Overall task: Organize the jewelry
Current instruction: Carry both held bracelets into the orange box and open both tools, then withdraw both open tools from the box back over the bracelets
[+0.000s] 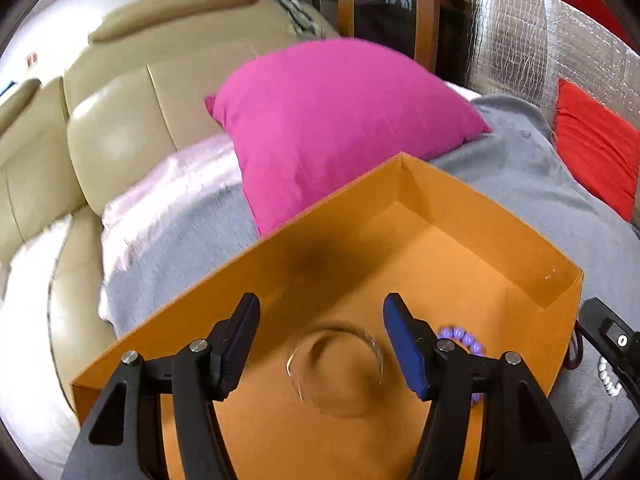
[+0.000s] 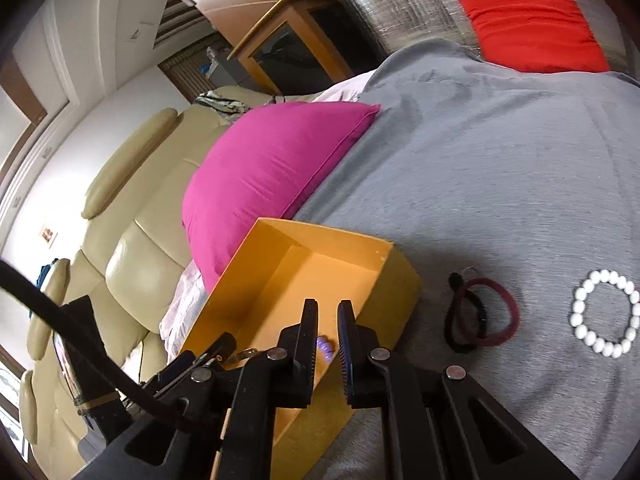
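One orange box [image 1: 436, 208] sits on the grey blanket [image 2: 500, 168]. Inside it are two pieces: one clear bangle [image 1: 334, 368] and one purple bead bracelet [image 1: 464, 338]. Outside it on the blanket lie three more: one white bead bracelet [image 2: 606, 314], one dark red band [image 2: 504, 312] and one black band [image 2: 456, 320], these two overlapping. That makes five pieces of jewelry. Cushions number three across the two views: one pink [image 1: 336, 120] and two red [image 1: 596, 144]. One beige sofa [image 1: 108, 120]. Two tongs [image 1: 320, 340] [image 2: 328, 332].
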{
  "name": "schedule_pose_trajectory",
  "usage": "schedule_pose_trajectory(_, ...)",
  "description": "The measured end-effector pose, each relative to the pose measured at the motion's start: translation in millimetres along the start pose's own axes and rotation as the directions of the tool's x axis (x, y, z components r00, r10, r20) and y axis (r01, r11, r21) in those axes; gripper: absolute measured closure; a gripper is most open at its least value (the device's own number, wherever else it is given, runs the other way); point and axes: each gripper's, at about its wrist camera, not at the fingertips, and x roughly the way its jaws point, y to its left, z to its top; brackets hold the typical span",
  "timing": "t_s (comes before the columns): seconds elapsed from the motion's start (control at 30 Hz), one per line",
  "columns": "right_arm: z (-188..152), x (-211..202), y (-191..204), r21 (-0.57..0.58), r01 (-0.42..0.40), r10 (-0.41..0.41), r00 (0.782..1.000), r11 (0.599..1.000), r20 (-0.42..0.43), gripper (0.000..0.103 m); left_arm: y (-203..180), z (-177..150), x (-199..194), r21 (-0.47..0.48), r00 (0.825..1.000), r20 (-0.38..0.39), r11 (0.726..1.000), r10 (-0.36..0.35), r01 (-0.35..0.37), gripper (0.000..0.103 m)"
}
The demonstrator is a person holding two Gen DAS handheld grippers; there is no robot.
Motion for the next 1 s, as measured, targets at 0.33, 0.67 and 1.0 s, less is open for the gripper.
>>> schedule_pose_trajectory(0.33, -6.3, -48.6, -20.7, -0.009, 0.101, -0.101, 0.995, 0.995, 0.026, 0.090, -35.8, -1.9, -52.4, 0.147, 0.972, 0.234, 0.987, 0.029, -0.064, 0.034)
schedule_pose_trajectory(0.67, -33.8, -130.9, -90.1, 0.160, 0.318, -0.332, 0.941, 0.934, 0.071, 0.065, -84.3, -26.1, -103.2, 0.298, 0.941, 0.310, 0.954, -0.137, 0.041, 0.030)
schedule_pose_trajectory(1.0, -68.7, -197.9, -141.7, 0.231, 0.550, -0.568, 0.823, 0.803, 0.012, 0.065, -153.6, -68.9, -124.2, 0.545, 0.939, 0.229, 0.833, -0.256, 0.094, 0.029)
